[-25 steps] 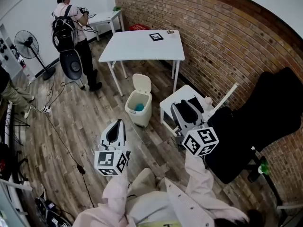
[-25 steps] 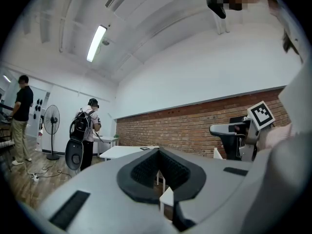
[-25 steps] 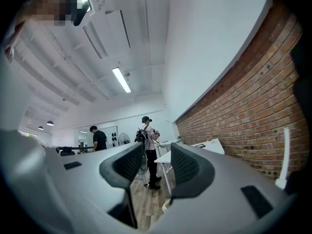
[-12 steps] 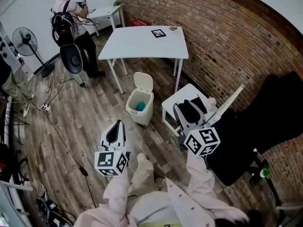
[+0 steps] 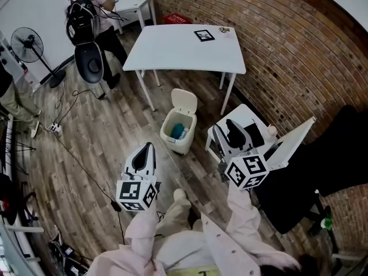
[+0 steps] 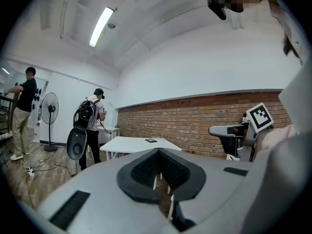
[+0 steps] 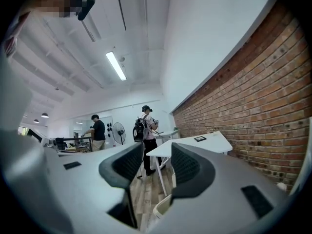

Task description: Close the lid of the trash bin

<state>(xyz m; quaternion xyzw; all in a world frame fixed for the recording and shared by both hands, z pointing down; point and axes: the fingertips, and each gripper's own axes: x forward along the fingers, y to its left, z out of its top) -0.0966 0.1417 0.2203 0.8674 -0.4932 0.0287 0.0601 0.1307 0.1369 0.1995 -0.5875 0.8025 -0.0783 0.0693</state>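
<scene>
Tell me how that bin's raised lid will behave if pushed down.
The lid looks like thin plastic hinged at the back, so it should probably swing shut easily. The bin is small and holds little, so it seems light and may slide or tip.

The trash bin (image 5: 174,144) is a small cream box standing upright on the wood floor, ahead of both tools and touching neither. It sits beyond the left tool (image 5: 148,146) and to the left of the right tool (image 5: 225,129). Its lid (image 5: 186,101) stands raised at the far edge, showing blue items inside.
</scene>
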